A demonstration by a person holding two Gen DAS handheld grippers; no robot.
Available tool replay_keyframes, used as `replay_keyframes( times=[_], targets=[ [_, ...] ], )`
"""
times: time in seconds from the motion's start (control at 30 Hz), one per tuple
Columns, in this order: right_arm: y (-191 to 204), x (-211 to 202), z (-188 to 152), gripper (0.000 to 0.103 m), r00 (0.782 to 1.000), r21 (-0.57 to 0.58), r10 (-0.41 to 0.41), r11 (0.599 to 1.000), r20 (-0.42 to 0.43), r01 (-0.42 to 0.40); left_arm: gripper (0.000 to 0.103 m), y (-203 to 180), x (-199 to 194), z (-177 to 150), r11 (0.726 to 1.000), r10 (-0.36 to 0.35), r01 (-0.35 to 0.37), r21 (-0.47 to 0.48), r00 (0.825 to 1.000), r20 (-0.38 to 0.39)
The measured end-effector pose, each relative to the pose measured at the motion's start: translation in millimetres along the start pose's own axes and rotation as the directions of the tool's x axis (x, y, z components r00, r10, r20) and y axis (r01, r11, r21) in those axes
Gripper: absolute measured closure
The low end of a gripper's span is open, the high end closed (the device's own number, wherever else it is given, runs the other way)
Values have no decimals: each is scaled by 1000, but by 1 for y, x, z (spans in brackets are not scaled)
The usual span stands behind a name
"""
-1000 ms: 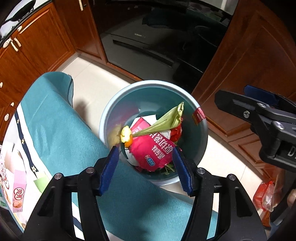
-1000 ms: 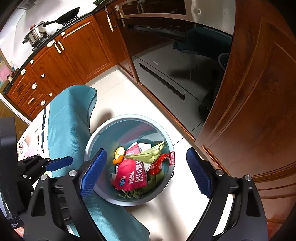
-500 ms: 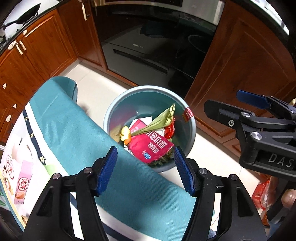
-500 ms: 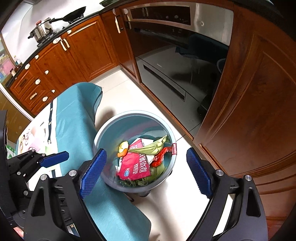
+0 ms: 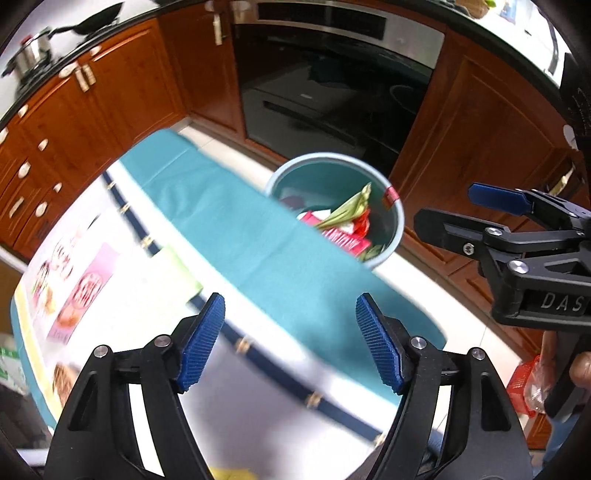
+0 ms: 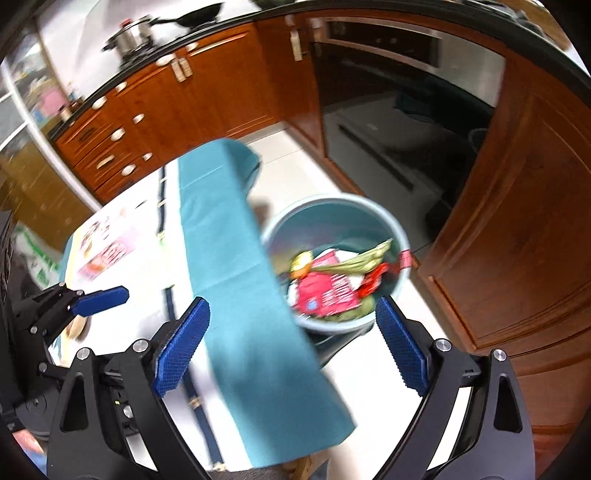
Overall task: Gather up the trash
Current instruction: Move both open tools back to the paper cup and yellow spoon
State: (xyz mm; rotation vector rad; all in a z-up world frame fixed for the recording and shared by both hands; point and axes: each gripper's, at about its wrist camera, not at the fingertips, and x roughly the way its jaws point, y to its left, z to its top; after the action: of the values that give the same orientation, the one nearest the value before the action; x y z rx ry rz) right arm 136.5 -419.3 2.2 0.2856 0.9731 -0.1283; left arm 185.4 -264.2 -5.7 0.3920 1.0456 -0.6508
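Note:
A light blue trash bin (image 5: 397,218) stands on the floor beside the table; it also shows in the right wrist view (image 6: 400,236). It holds a pink wrapper (image 6: 325,291), a green leaf (image 6: 369,254), orange peel (image 6: 300,264) and red scraps. My left gripper (image 5: 290,336) is open and empty above the table's teal cloth (image 5: 229,210). My right gripper (image 6: 291,343) is open and empty above the cloth edge (image 6: 236,266), near the bin. Both views are blurred.
The table carries a printed white mat (image 5: 92,280) with navy trim. Wooden cabinets (image 6: 166,107) and a black oven (image 5: 325,99) ring the tiled floor. A pot and pan (image 6: 136,33) sit on the counter. A red packet (image 5: 524,384) lies on the floor at right.
Both grippers have pulled back and up from the bin toward the table. The bin now looks smaller and farther; more tabletop shows. Both stay open and empty.

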Motion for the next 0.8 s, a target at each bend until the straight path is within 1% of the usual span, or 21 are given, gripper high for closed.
replay_keyframes(
  times=[0.17,0.27,0.37,0.5,0.6,0.67,0.73,0.8],
  targets=[
    [49,-6,-25,15,998,-81,54,995,-36,-57,28,32,-24,-53,999,28,-29,-38,1000,-2],
    [80,-2,-44,15,993,-133,88,986,-81,-99,28,51,-38,-89,997,45,-45,-65,999,-5],
    [111,7,-66,15,982,-172,128,973,-140,-152,28,69,-50,-119,993,61,-62,-101,998,-15],
    [138,18,-93,15,965,-187,168,960,-203,-207,28,92,-70,-158,984,98,-99,-146,995,-12],
    [157,33,-113,15,941,-187,197,949,-274,-253,28,107,-85,-182,977,112,-110,-181,994,-3],
    [168,44,-128,15,922,-183,218,941,-320,-286,28,113,-95,-197,972,119,-113,-206,993,16],
    [176,49,-140,15,916,-193,224,935,-332,-299,27,116,-103,-211,968,122,-111,-226,992,34],
    [183,51,-148,15,919,-221,217,928,-330,-299,25,118,-107,-221,964,123,-108,-243,991,48]
  ],
)
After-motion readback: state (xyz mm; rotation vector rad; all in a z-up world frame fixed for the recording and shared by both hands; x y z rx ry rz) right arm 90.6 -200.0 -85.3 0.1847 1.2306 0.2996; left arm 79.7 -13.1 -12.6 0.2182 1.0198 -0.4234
